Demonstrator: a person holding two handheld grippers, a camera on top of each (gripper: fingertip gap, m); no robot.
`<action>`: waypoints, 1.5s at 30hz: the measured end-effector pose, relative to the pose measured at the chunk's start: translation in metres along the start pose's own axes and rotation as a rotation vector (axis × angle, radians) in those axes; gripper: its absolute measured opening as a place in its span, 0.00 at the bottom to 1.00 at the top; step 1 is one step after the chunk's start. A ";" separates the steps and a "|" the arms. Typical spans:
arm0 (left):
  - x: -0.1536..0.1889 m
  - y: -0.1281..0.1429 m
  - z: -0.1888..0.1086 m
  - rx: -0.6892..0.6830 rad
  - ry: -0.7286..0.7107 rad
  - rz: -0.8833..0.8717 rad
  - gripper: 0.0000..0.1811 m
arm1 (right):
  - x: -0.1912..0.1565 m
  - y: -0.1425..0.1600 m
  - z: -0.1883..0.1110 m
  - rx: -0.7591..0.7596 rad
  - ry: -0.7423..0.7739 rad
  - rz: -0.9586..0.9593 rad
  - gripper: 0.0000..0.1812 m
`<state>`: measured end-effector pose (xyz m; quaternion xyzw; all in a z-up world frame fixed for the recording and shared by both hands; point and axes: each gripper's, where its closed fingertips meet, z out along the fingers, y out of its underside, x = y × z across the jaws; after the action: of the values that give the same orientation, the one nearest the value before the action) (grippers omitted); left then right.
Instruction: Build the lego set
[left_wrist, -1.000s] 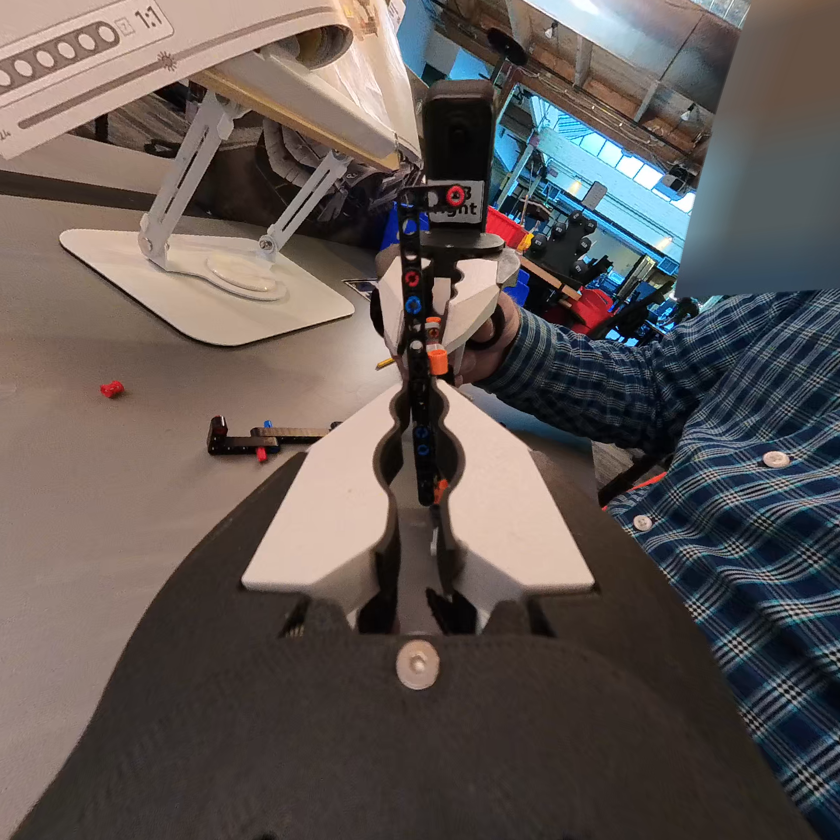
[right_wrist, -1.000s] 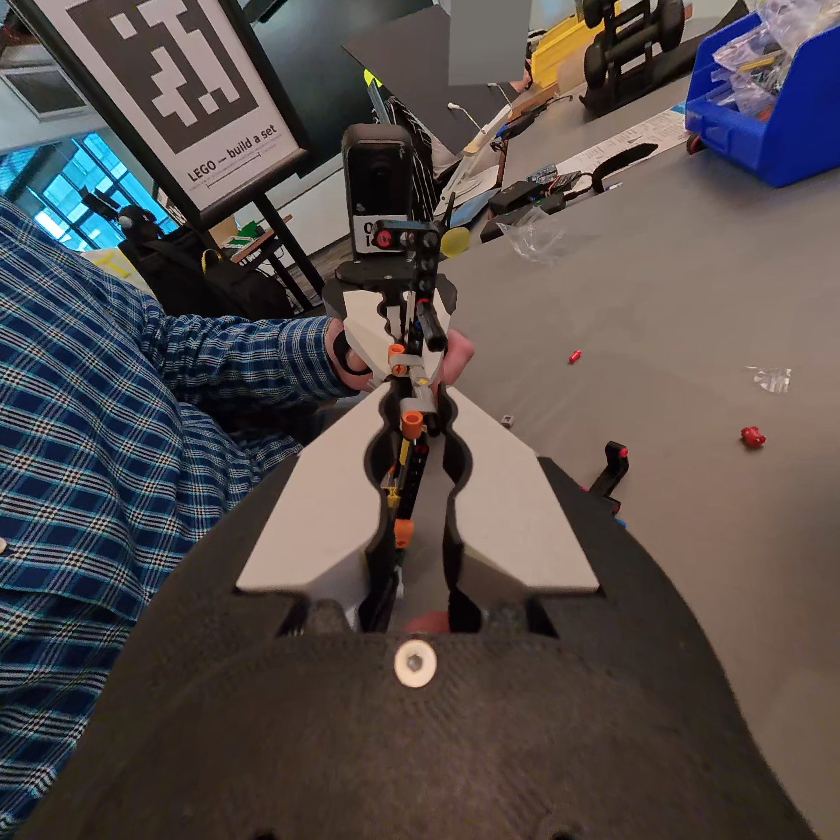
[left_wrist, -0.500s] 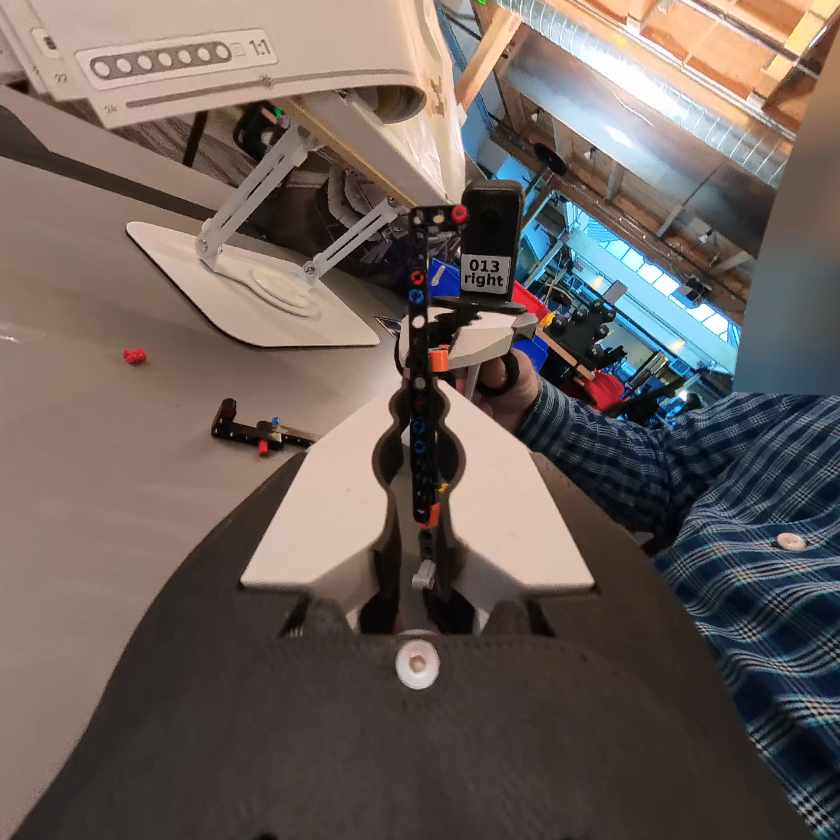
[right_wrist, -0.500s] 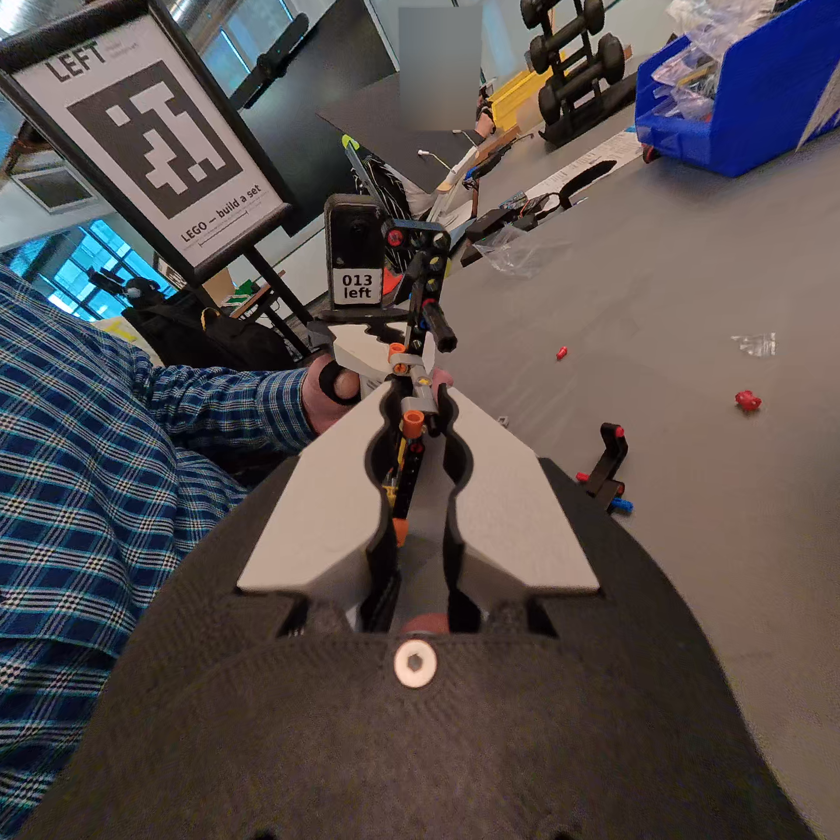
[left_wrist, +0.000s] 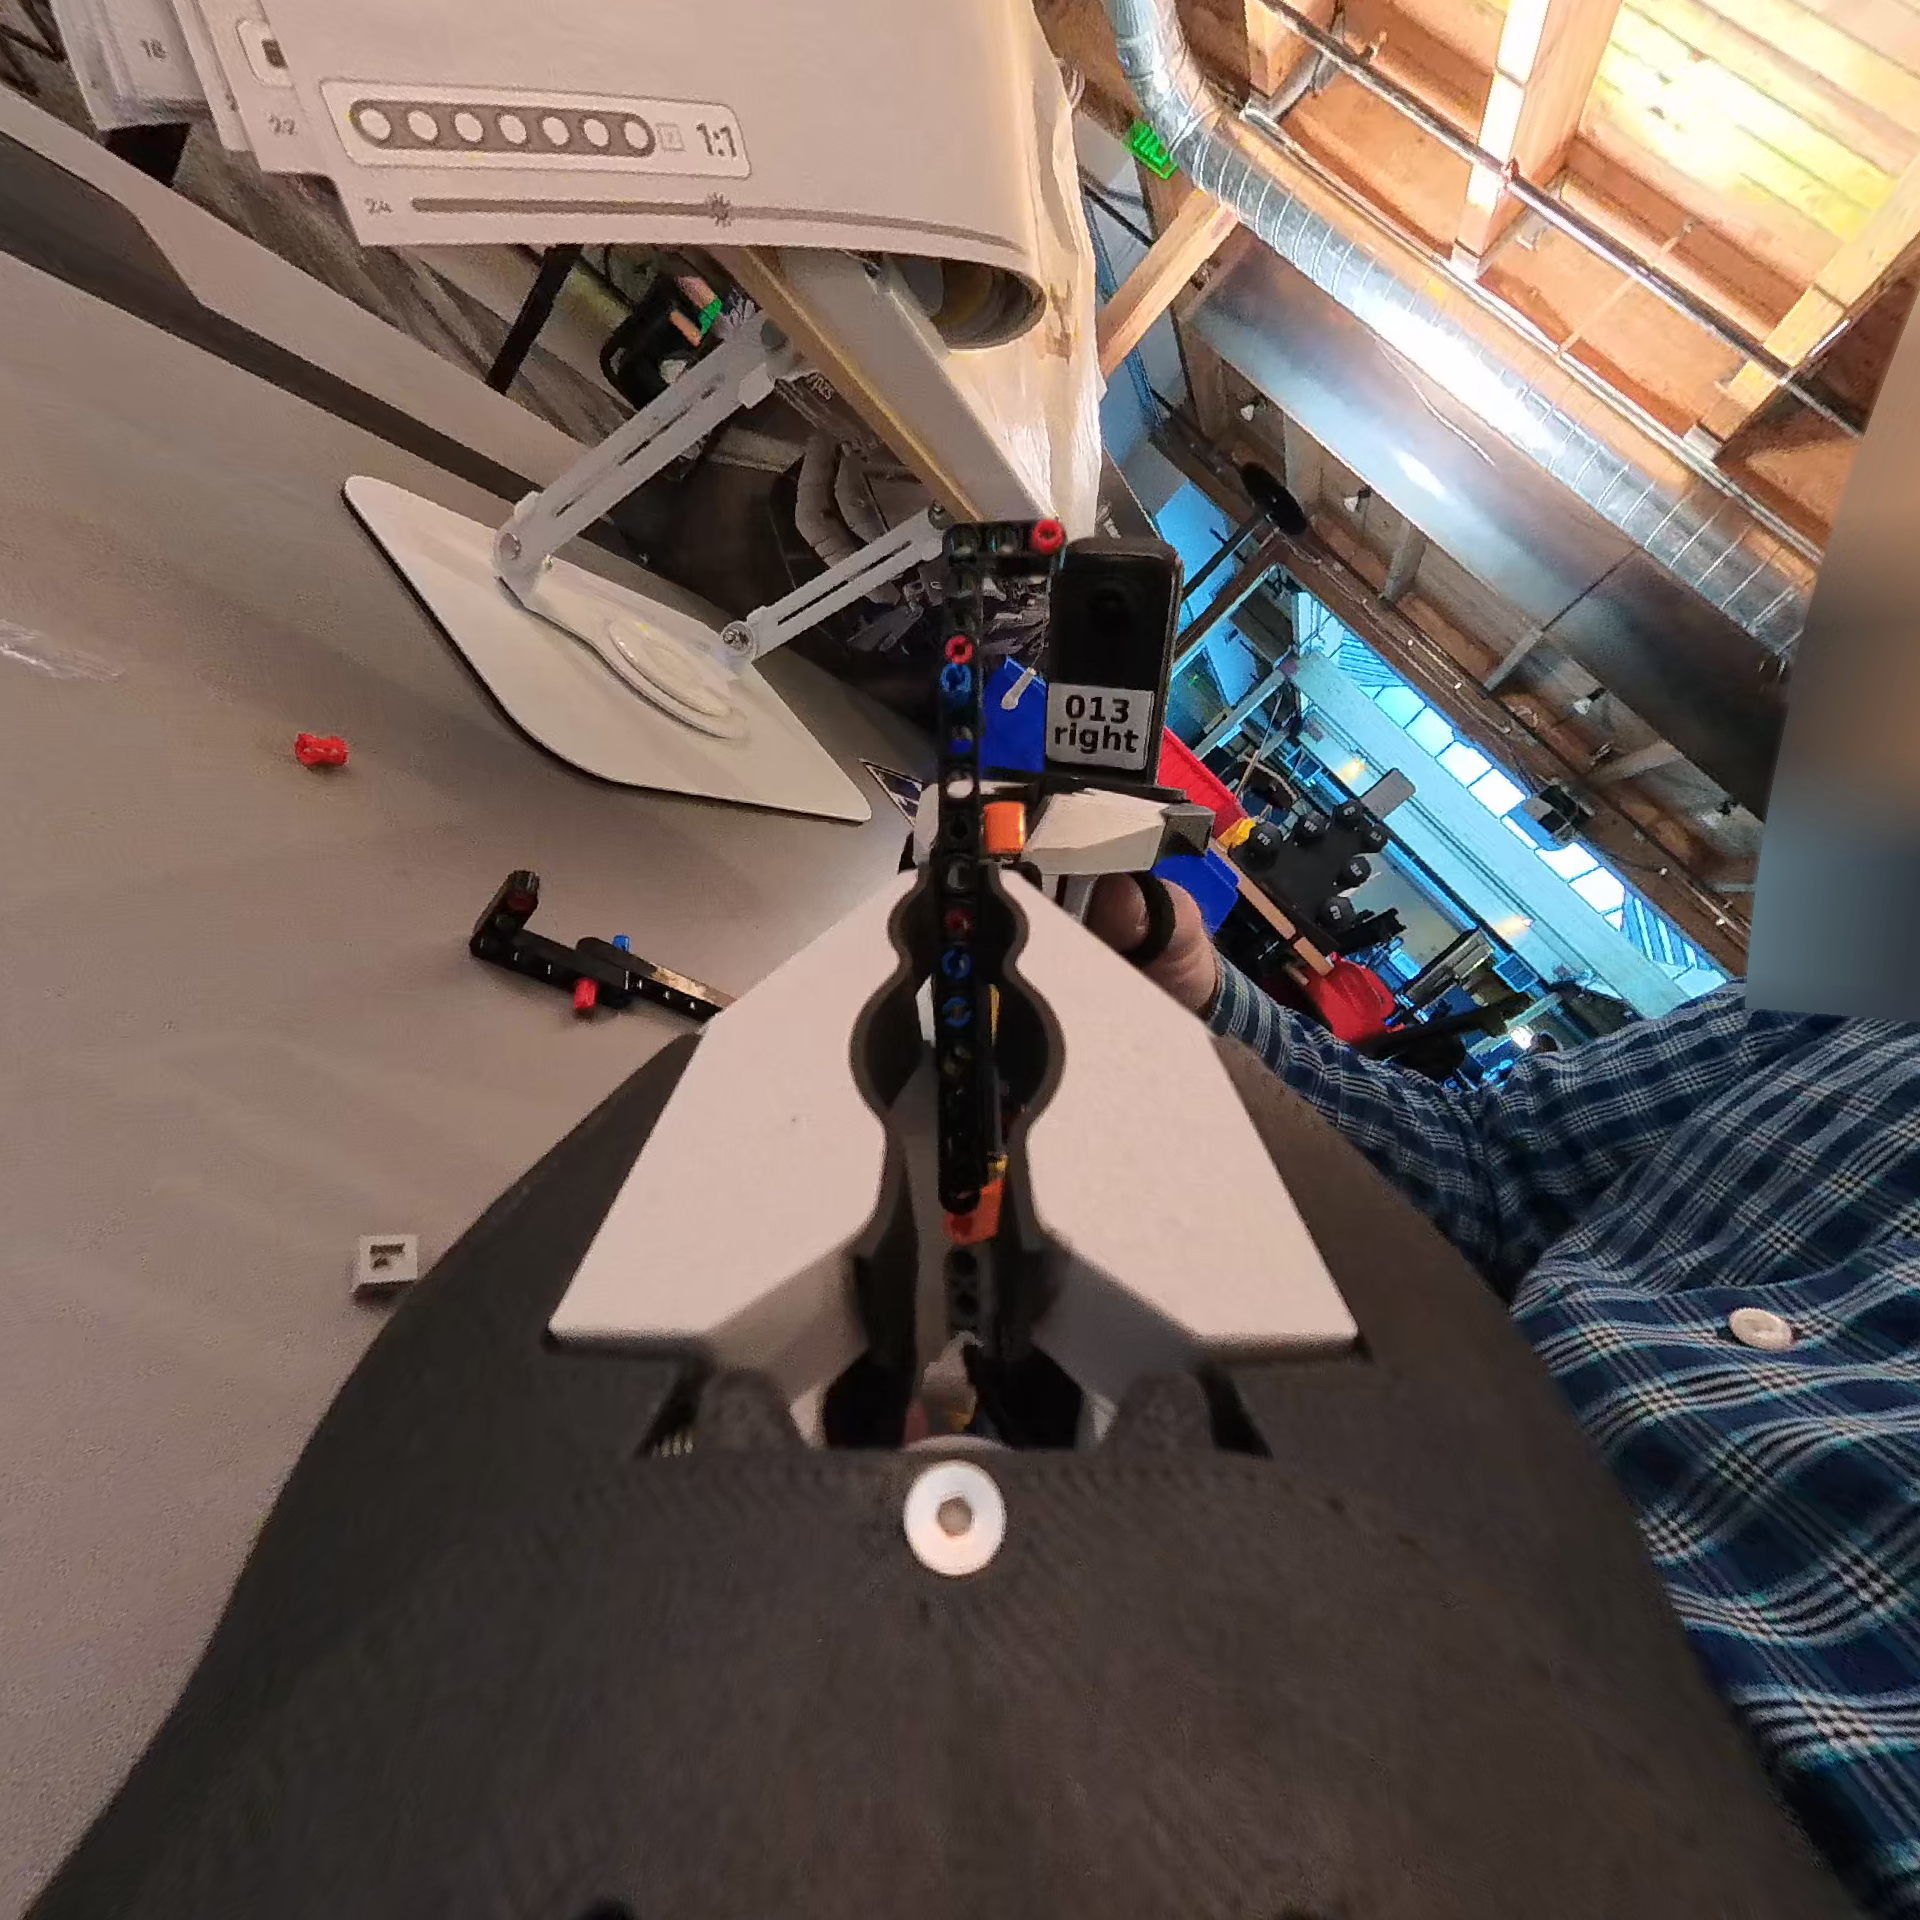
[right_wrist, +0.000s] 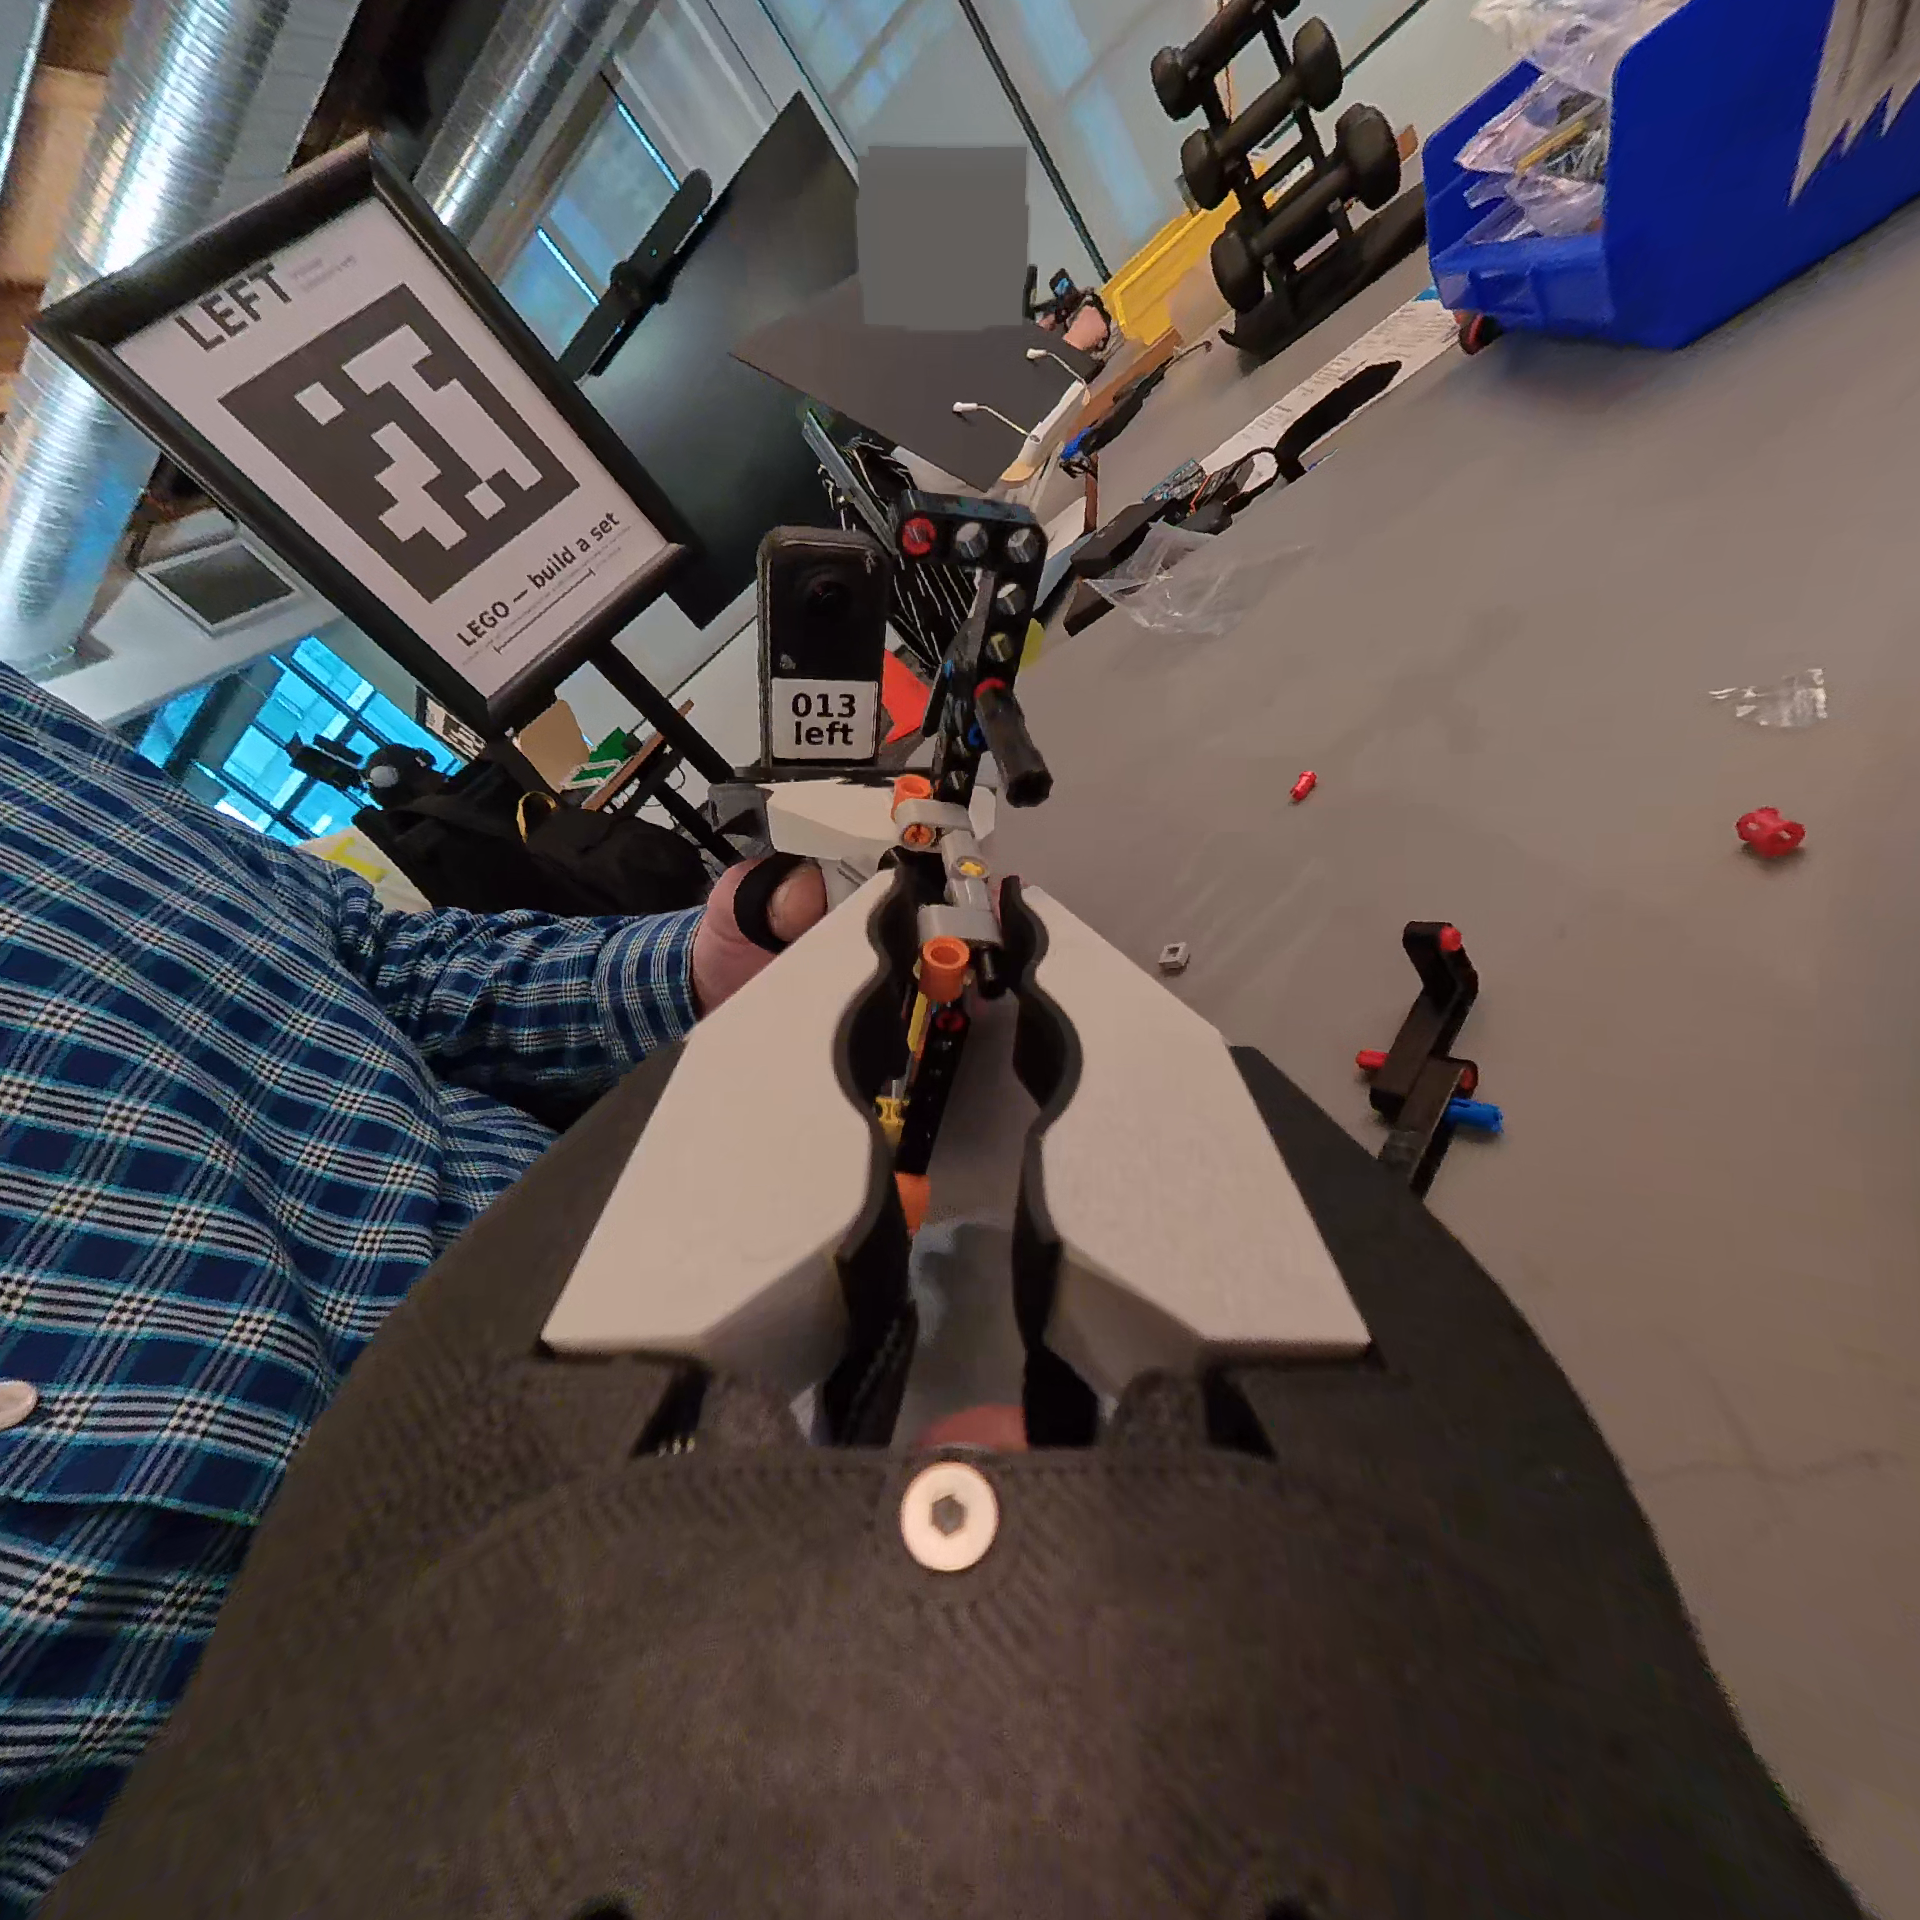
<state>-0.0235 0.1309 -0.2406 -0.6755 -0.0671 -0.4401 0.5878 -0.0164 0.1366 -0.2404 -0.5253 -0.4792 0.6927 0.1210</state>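
Lego assembly, a long black pinned beam, centre frame, clamped between left tongs and right tongs above grey table, second black assembly at mid left, red piece farther left, blue bin upper right.

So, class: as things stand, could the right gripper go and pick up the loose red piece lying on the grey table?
Probably not yet. The right gripper is shut on the black beam assembly, which the left gripper also clamps. The red piece lies unobstructed on the table.
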 end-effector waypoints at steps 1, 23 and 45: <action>0.000 0.000 0.000 0.000 0.001 -0.002 0.03 | 0.000 0.000 0.000 0.004 -0.001 0.005 0.07; -0.004 -0.010 0.004 0.064 -0.011 0.006 0.04 | 0.004 -0.011 0.002 -0.018 -0.010 0.017 0.07; 0.009 -0.016 0.005 0.076 0.030 0.092 0.04 | -0.009 -0.018 -0.003 -0.080 -0.019 -0.064 0.13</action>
<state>-0.0251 0.1357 -0.2223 -0.6482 -0.0437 -0.4200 0.6336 -0.0160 0.1410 -0.2208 -0.5075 -0.5240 0.6738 0.1176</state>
